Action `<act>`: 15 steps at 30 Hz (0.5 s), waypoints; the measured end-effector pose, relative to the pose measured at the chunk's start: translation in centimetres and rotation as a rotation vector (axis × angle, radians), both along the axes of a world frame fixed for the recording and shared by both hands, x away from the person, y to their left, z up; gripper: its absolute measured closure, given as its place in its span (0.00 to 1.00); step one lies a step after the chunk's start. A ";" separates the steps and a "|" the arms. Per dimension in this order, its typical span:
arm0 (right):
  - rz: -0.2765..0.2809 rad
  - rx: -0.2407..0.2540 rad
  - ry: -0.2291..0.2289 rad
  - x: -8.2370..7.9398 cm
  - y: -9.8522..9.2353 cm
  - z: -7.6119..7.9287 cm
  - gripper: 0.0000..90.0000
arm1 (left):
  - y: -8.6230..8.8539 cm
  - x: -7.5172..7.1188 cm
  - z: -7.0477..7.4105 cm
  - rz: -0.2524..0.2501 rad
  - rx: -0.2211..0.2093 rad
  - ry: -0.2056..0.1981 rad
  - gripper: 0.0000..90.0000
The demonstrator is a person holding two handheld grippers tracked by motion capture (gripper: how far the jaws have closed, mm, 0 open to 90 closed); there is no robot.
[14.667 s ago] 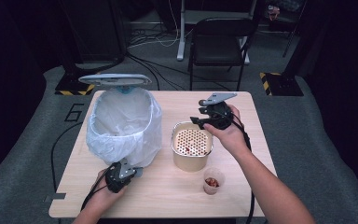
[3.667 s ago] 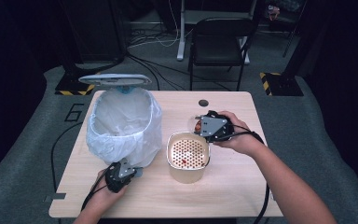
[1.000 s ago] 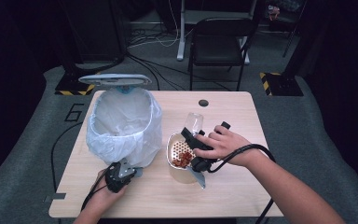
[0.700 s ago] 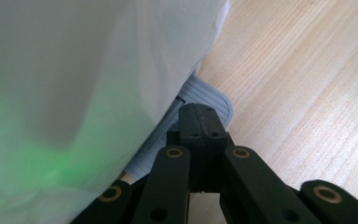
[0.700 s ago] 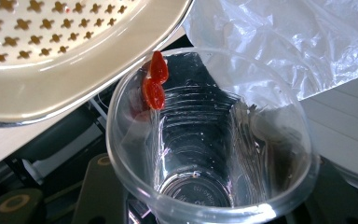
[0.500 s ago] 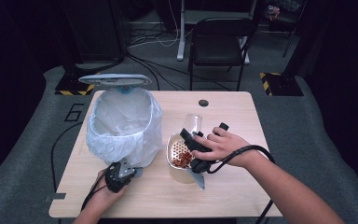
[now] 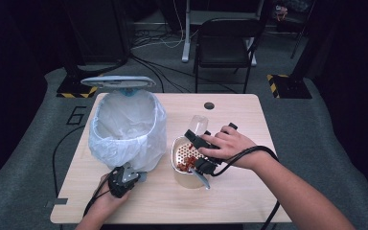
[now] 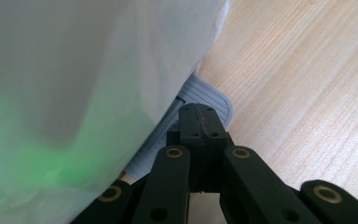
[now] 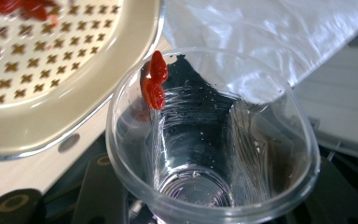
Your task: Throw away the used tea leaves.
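My right gripper (image 7: 197, 136) is shut on a clear plastic cup (image 7: 198, 124), tipped on its side over a beige perforated strainer bowl (image 7: 178, 152). Red berries (image 7: 188, 155) lie in the strainer. In the right gripper view the cup (image 9: 214, 140) sits between the jaws, and a red berry (image 9: 154, 81) clings to its rim beside the strainer (image 9: 51, 70). My left gripper (image 7: 128, 171) rests at the foot of a bin lined with a white bag (image 7: 124, 127). Its jaws are shut, with the tips (image 8: 196, 114) over the bin's grey ribbed pedal (image 8: 205, 93).
The bin's lid (image 7: 117, 81) stands open at the back. The wooden table (image 7: 249, 115) has a round cable hole (image 7: 209, 105) near its far edge. A black chair (image 7: 225, 45) stands behind the table. Cables trail from both grippers.
Earlier the cup with berries stood on the table at the front right and the strainer was bare. Now the cup is tipped over the strainer, which holds berries. Over the last second nothing visibly moved.
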State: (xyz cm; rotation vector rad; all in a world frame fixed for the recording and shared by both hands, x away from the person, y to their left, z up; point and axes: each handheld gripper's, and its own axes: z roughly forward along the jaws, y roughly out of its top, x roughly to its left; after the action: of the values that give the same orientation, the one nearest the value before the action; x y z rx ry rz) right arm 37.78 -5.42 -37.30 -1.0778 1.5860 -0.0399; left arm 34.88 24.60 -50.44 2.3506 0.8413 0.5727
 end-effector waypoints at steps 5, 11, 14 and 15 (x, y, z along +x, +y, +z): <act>-0.010 0.107 0.084 0.7 -0.3 1.2 0.55 | 0.0 0.0 0.0 0.007 -0.009 0.005 1.00; -0.048 0.337 0.227 1.4 -1.1 1.3 0.55 | 0.0 -0.1 -0.1 0.008 -0.010 0.004 1.00; -0.083 0.421 0.300 1.6 -1.4 1.9 0.55 | -0.1 -0.1 -0.1 0.008 -0.010 0.004 1.00; -0.090 0.446 0.323 1.7 -1.5 2.1 0.55 | 0.0 -0.1 0.0 0.007 -0.009 0.005 1.00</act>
State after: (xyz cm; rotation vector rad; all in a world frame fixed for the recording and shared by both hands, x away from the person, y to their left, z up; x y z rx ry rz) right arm 39.47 -6.96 -35.23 -0.6843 1.8187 0.4277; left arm 34.83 24.56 -50.49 2.3426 0.8528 0.5654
